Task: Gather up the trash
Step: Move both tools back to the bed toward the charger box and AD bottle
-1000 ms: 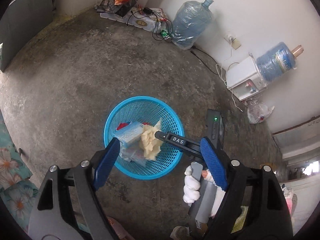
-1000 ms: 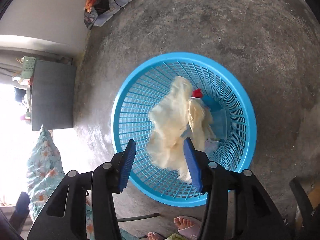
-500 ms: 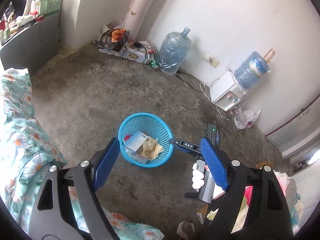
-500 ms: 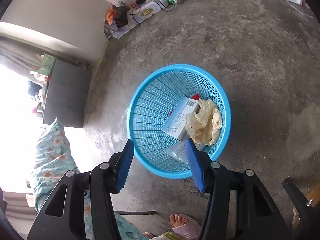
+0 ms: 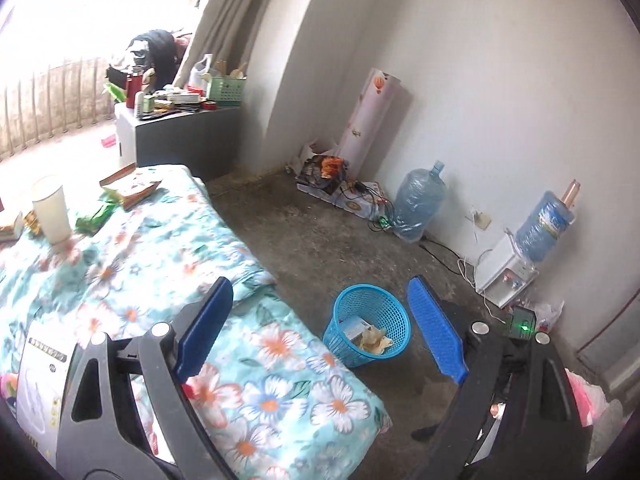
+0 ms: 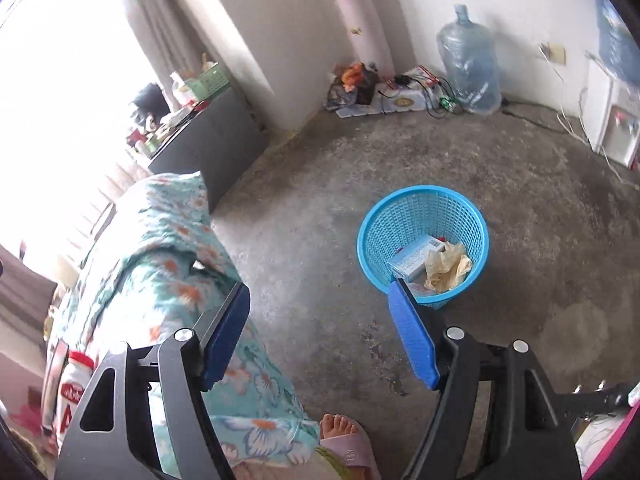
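The blue mesh basket stands on the concrete floor beside the bed. In it lie a crumpled cream wrapper and a pale box. My left gripper hangs high above the bed's edge, its jaws opening with nothing between them. My right gripper is up and back from the basket, jaws also opening and empty. On the floral bedcover lie green wrappers, a snack packet and a white cup.
Against the far wall are a water jug, a dispenser with a bottle on top, and cables. A cluttered grey cabinet stands past the bed. A person's foot in a pink slipper is on the floor. A white bottle lies on the bed.
Both grippers rose and drew back from the basket. The cream wrapper left the right gripper and now lies in the basket. The right jaws stand wider. The bed has come into view.
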Demonstrator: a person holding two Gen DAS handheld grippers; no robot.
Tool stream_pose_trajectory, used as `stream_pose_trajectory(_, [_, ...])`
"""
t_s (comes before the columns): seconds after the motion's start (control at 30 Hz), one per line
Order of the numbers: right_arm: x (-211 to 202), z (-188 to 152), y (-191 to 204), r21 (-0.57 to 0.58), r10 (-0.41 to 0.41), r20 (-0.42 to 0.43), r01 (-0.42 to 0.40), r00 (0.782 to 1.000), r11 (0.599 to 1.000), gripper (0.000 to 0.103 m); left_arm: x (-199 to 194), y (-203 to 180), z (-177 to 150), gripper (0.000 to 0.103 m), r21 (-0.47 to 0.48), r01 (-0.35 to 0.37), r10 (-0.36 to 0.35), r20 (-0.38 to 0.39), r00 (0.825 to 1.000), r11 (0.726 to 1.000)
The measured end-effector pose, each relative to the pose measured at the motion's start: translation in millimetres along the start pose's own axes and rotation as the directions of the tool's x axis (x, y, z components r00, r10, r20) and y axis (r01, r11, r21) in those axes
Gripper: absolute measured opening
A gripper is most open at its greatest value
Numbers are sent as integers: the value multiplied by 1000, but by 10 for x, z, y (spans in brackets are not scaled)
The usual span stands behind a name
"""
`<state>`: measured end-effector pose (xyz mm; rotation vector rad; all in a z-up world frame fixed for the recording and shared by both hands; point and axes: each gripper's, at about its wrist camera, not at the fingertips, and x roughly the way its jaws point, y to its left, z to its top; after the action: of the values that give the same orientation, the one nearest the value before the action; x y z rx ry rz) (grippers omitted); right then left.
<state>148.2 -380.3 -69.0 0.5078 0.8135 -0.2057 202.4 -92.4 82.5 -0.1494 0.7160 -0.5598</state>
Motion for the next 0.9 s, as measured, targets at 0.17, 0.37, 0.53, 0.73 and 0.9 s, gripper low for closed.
stream_pose_trajectory(0.17, [-315,-92,593,-136,83,19,-80,996,987,74,-623,397,-213,85,-86,-94,101,81,992,992])
stream_pose_trajectory(0.37, [-748,-218,1257,-319,163,122,-117,979,941,93,-1165,786,-449,86,-154,-190,212,146,966,970])
stream_pose_trajectory(0.53, [-892,-360,1561,-371,205,142,-140,968,918,96,-1436,1077,-653,86,-211,-226,261,157,953,951])
stream_pose_trajectory(0.73, [-961,-561,1898,-372,309,53,-268,950,889,96,-1620,1307,-832,86,-253,-248,294,164,942,935])
stream_pose_trajectory(0.9, [-967,-701,2148,-378,362,-7,-337,932,862,96,-1763,1412,-883,86,-253,-257,307,184,934,933])
